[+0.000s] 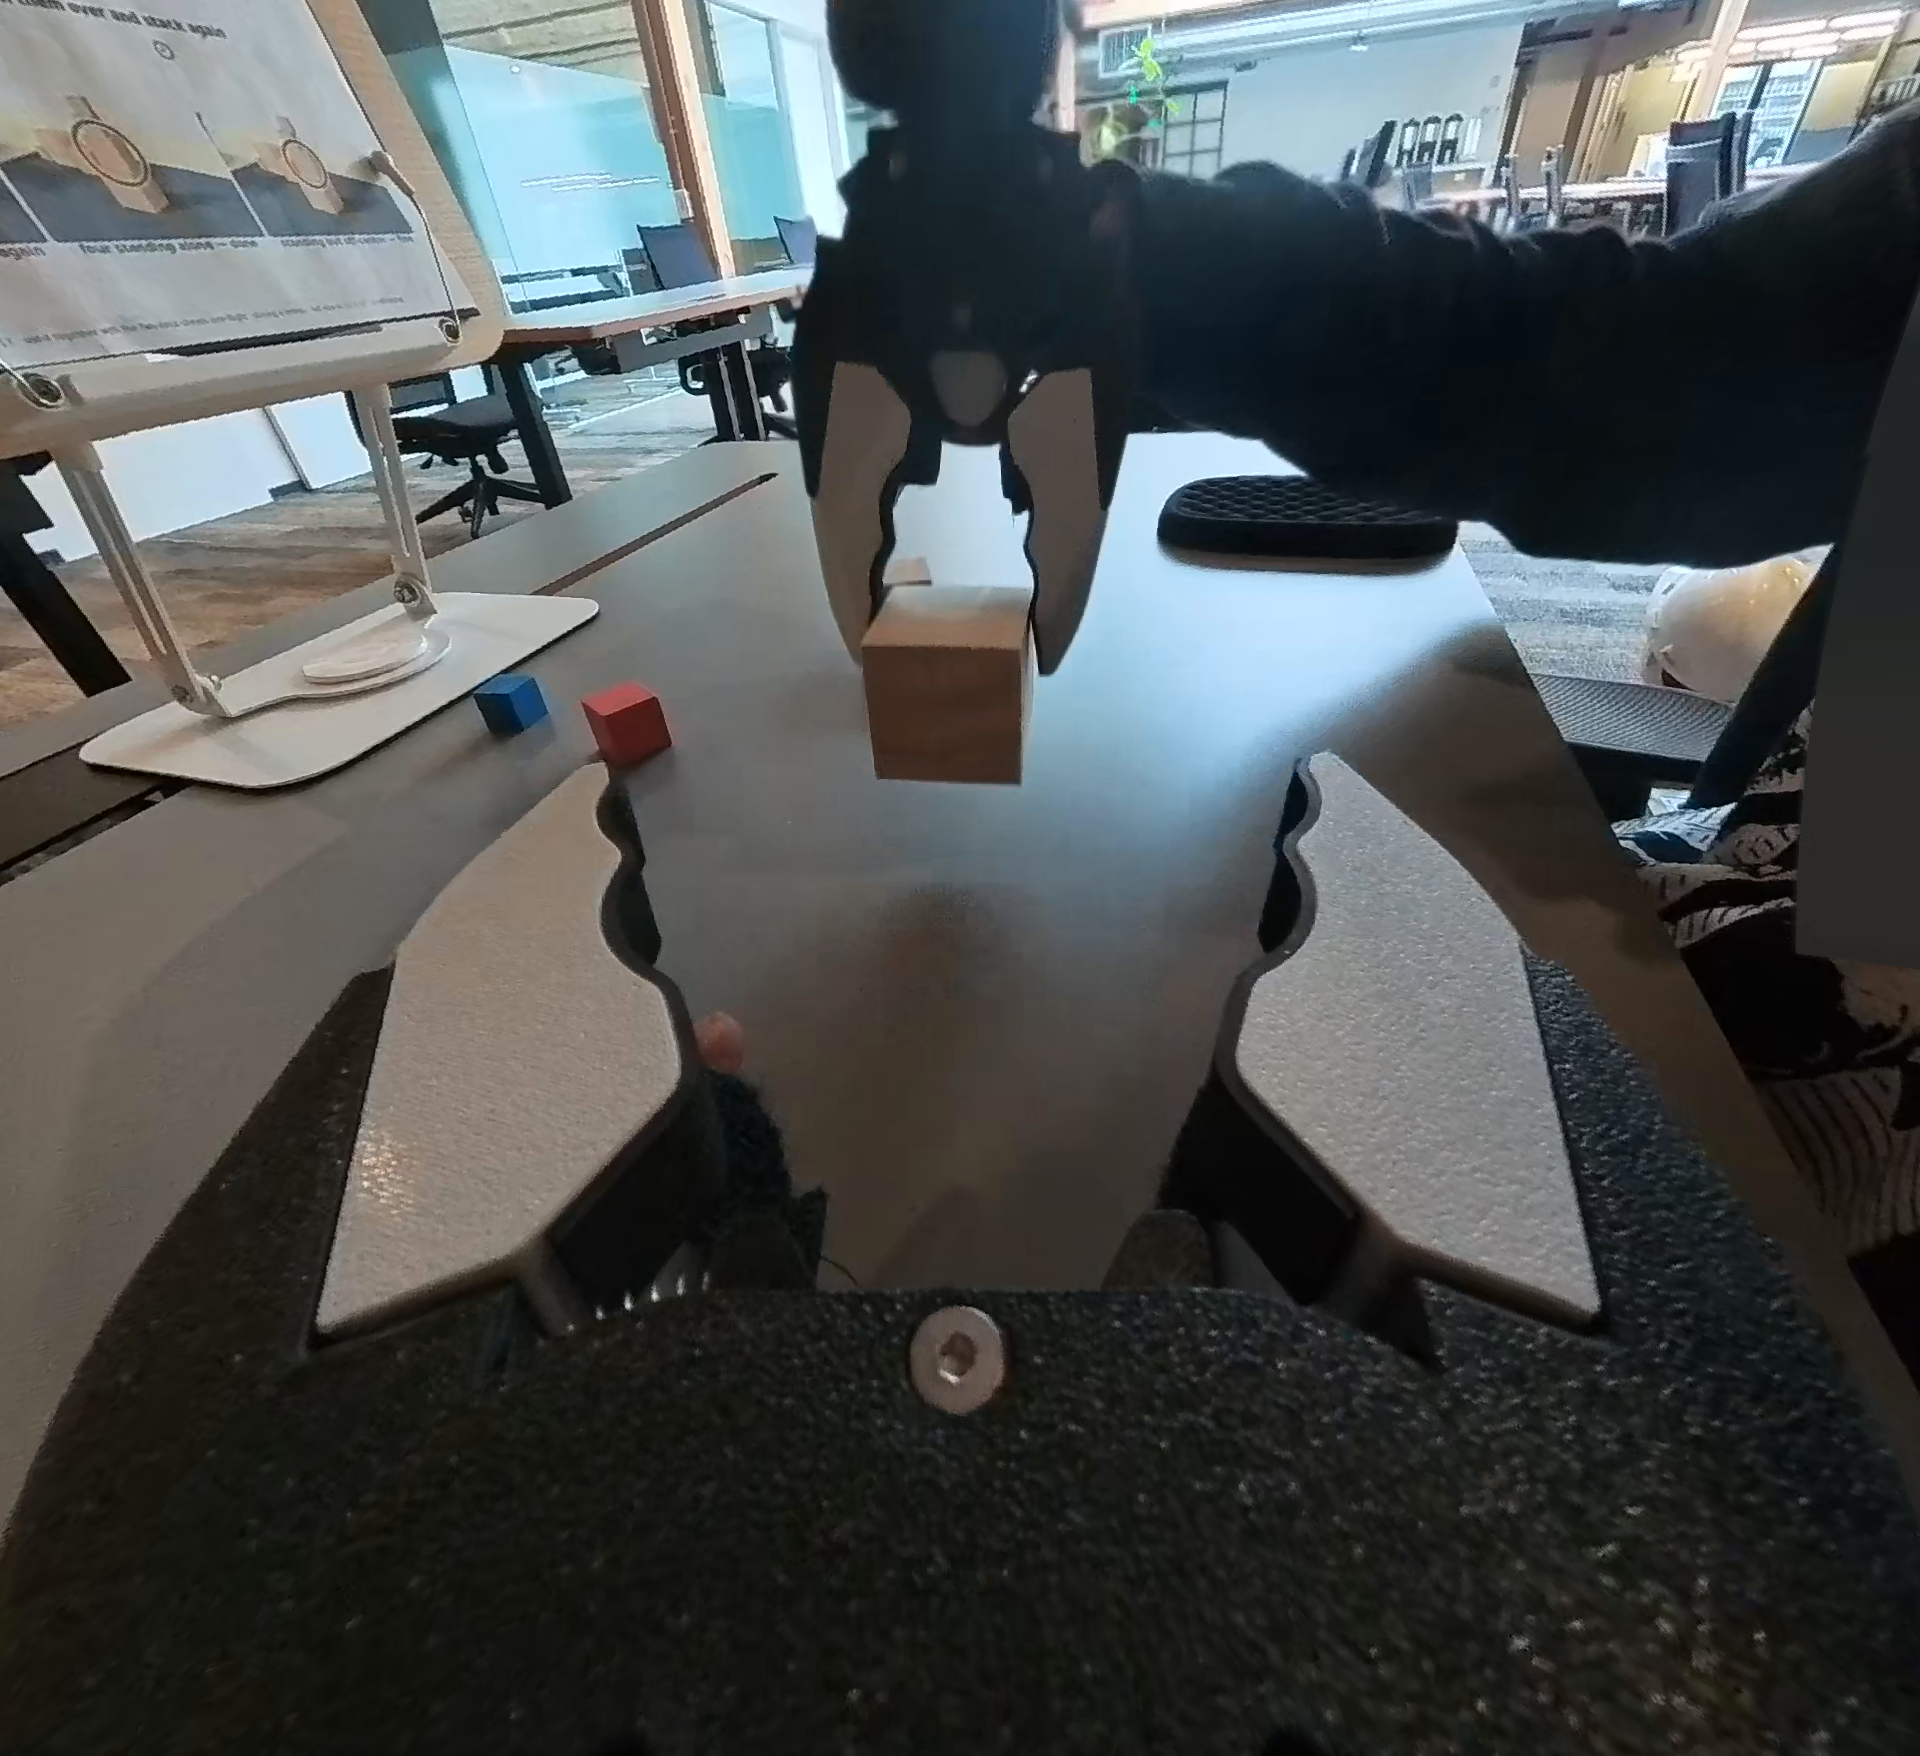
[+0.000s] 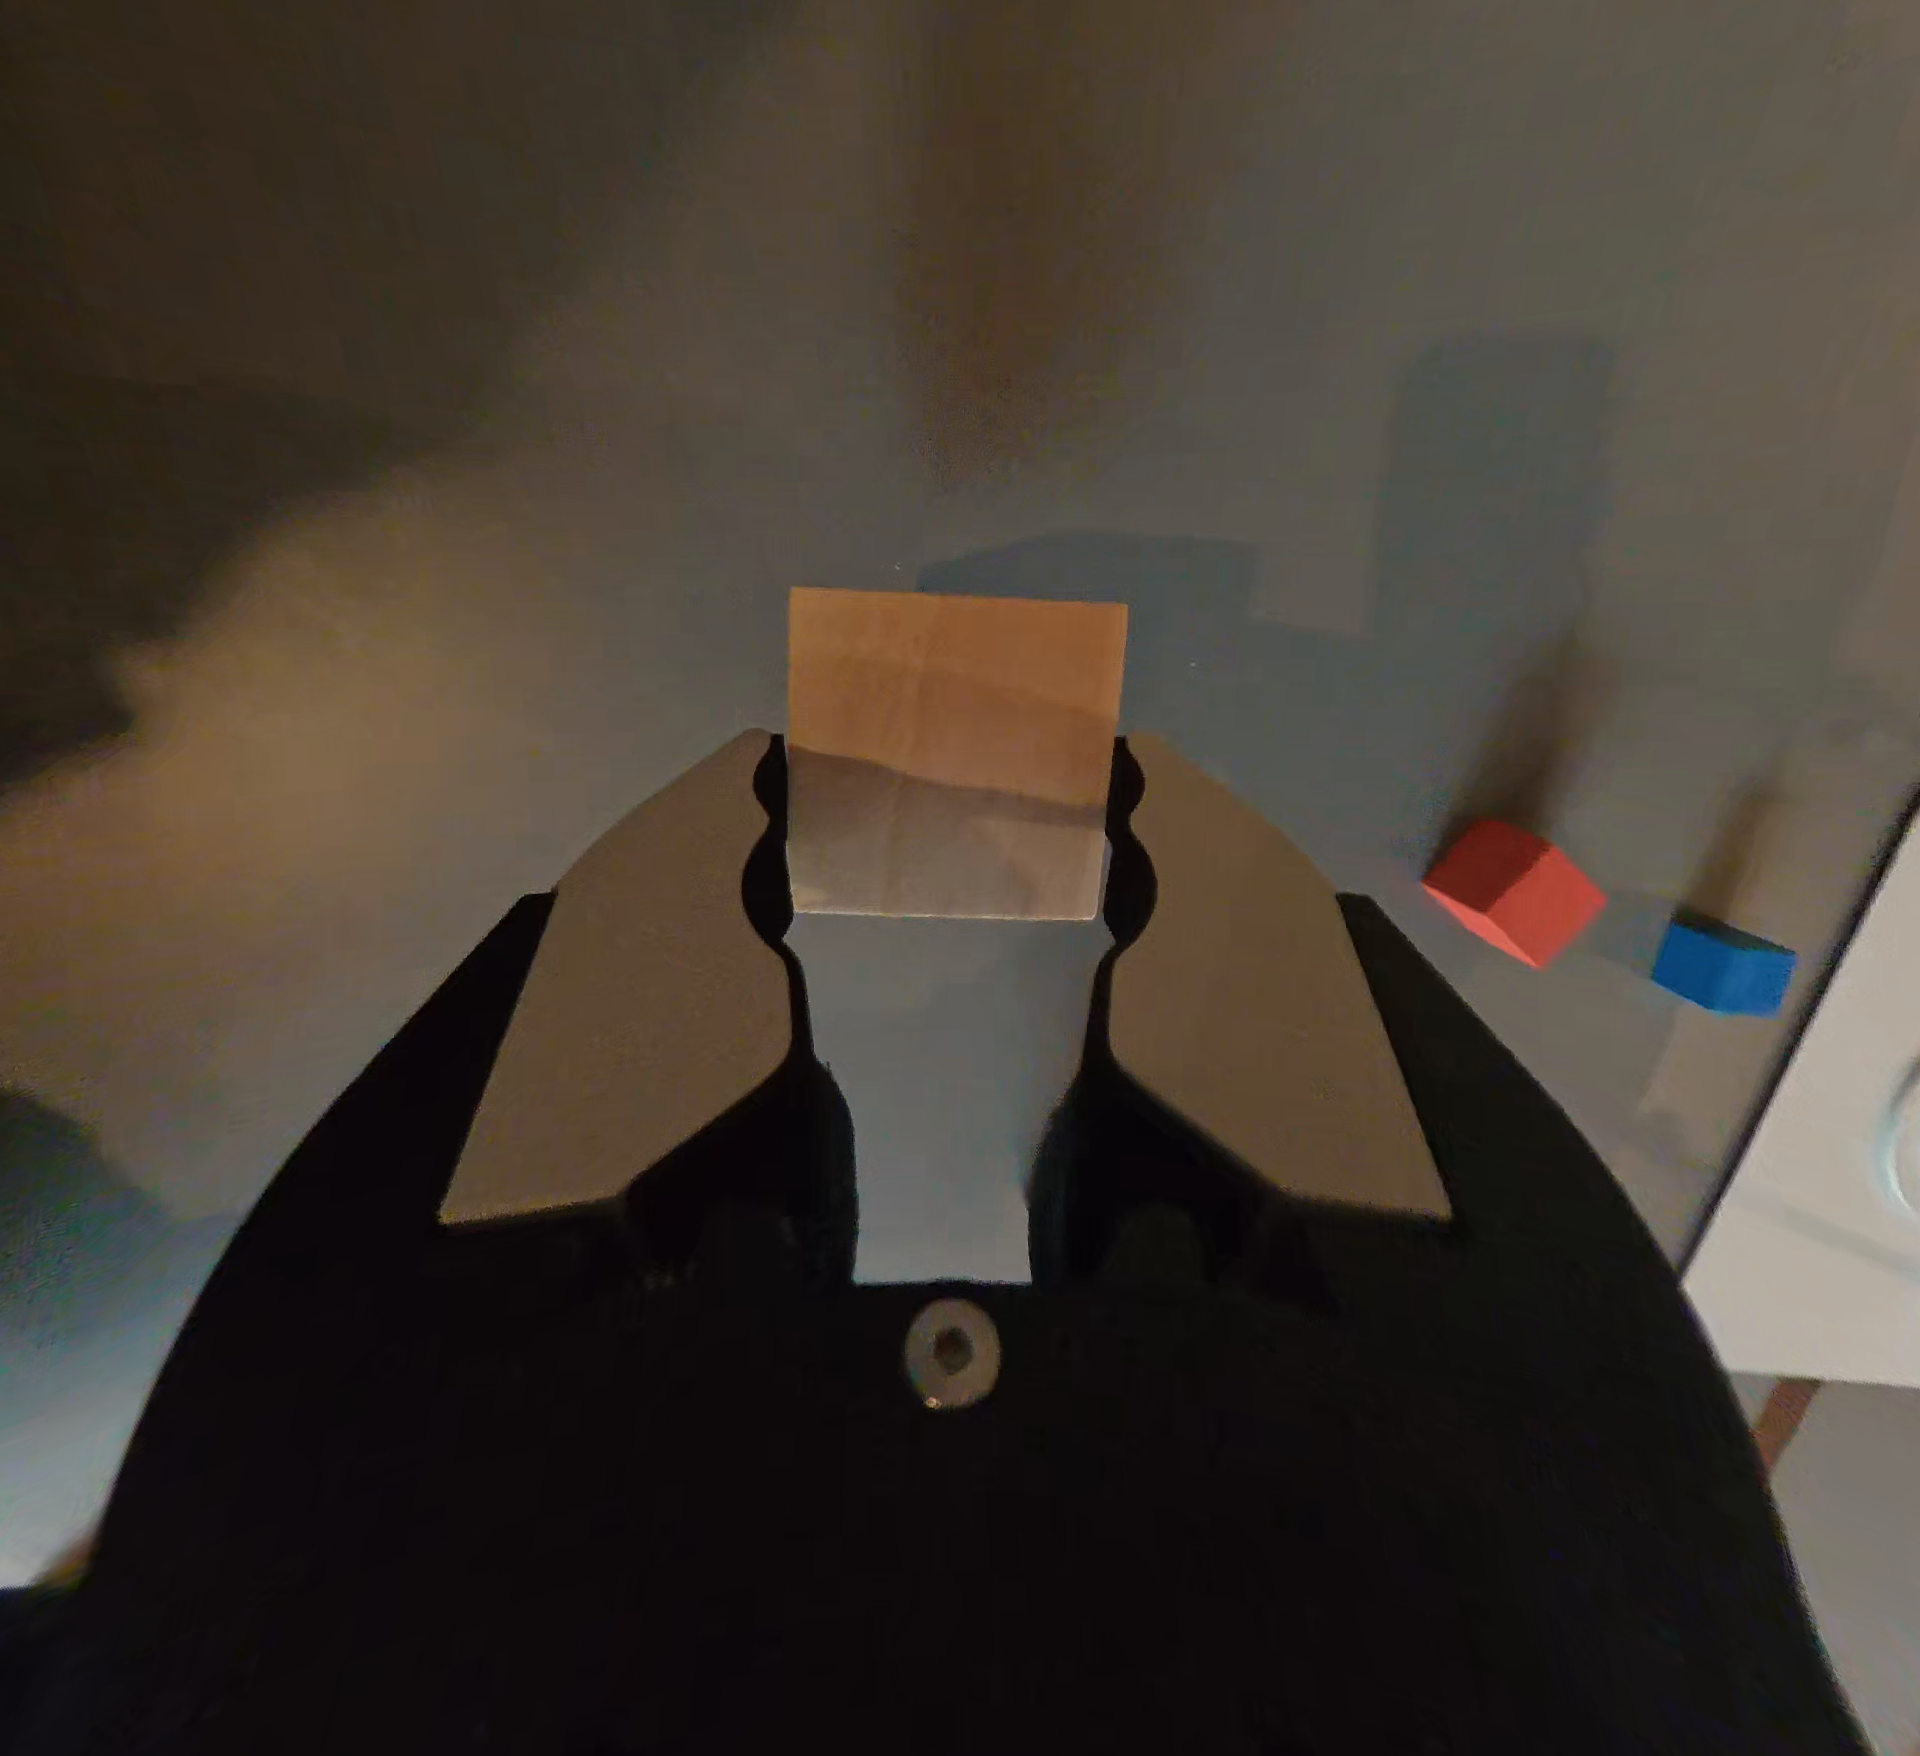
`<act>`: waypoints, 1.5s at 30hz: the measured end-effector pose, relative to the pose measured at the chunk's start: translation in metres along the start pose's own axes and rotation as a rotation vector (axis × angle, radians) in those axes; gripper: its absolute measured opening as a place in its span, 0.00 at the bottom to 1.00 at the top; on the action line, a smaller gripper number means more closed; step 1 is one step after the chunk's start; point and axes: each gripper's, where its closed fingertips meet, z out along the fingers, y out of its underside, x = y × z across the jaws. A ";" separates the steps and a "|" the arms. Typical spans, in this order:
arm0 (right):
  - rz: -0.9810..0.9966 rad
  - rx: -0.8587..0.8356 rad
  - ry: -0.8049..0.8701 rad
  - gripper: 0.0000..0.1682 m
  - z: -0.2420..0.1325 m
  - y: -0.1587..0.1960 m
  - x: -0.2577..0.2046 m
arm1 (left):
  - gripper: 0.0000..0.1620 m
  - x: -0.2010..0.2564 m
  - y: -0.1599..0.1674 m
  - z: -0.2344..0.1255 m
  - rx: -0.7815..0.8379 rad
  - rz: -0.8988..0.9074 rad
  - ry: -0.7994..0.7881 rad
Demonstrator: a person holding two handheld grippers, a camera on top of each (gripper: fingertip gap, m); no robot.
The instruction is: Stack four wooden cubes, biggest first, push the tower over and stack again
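Right wrist view: right tool grips wood cube above tabletop. Left tool wide, empty. Red cube, blue cube on tabletop.

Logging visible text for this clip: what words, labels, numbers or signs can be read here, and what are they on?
White printed sheet on the white metal stand: lines of print and captions under pictures. I do not transcribe the wording, and the smallest lines are blurred.
Plain wooden cube: no writing.
Small red cube: no writing.
Small blue cube: no writing.
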 end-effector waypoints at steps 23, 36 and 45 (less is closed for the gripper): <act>0.007 0.084 -0.052 0.54 0.019 -0.015 0.005 | 0.70 0.000 0.001 0.001 -0.009 0.003 0.003; -0.004 -0.154 0.035 0.49 -0.048 0.123 0.040 | 0.69 0.001 0.001 0.001 -0.010 0.011 0.001; -0.115 -0.294 -0.011 0.43 -0.024 0.161 0.046 | 0.69 0.001 0.001 0.001 -0.012 0.015 0.003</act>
